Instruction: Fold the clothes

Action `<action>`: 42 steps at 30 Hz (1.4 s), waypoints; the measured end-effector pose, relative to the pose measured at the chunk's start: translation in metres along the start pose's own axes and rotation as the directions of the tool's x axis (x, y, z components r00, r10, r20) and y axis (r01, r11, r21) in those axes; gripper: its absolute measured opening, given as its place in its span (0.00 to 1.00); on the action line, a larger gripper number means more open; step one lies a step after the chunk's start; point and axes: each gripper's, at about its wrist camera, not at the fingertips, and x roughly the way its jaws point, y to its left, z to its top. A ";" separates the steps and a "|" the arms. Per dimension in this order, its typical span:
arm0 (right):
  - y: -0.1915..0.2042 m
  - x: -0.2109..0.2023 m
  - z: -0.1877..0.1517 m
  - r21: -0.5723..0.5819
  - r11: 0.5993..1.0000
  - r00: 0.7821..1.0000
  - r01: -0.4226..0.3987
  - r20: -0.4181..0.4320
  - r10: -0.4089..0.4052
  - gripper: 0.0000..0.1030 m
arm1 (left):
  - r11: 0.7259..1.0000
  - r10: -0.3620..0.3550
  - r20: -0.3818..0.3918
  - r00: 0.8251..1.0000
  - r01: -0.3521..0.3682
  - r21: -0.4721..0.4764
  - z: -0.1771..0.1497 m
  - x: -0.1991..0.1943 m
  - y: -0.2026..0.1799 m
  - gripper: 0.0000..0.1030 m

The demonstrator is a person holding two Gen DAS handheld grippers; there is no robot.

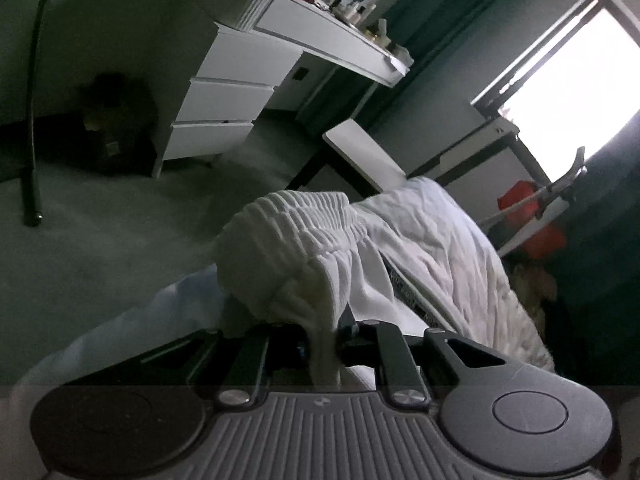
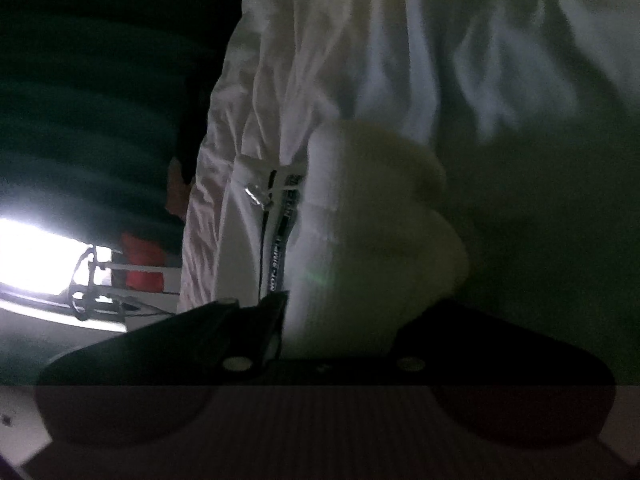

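A white pair of trousers [image 1: 432,240] with a ribbed elastic waistband [image 1: 288,224] hangs in the air. My left gripper [image 1: 322,344] is shut on a bunch of the waistband, which drapes over its fingers and hides their tips. The same white trousers [image 2: 340,80] fill the right wrist view, with a printed drawstring band [image 2: 280,236] running down them. My right gripper [image 2: 340,320] is shut on a thick fold of the waistband [image 2: 372,220]; its fingertips are buried in the cloth. The picture there is dark and blurred.
Below lies a dark carpeted floor [image 1: 120,240]. A white drawer unit [image 1: 224,100] under a cluttered desktop [image 1: 340,32] stands behind, with a dark bag [image 1: 116,120] beside it. A bright window [image 1: 572,92], a metal rack [image 1: 532,200] and something red [image 1: 532,216] are at the right.
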 end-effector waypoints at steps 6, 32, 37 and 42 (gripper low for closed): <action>0.001 -0.003 -0.001 -0.003 1.000 1.000 -0.003 0.012 0.003 0.09 | 0.992 0.073 -0.021 0.997 -0.070 0.109 -0.008 -0.018 -0.013 0.52; 0.022 -0.002 0.009 -0.068 0.998 0.998 -0.015 0.060 0.019 0.09 | 0.835 -0.137 -0.025 0.990 0.128 0.535 -0.127 -0.024 -0.341 0.73; 0.025 -0.002 0.008 -0.097 0.995 0.997 -0.013 0.073 0.020 0.09 | 0.786 -0.152 -0.079 0.985 0.169 0.594 -0.180 -0.004 -0.354 0.73; 0.033 -0.003 0.007 -0.167 0.986 0.997 0.022 0.081 -0.009 0.09 | 0.757 -0.030 -0.097 0.995 0.085 0.648 -0.227 0.037 -0.318 0.73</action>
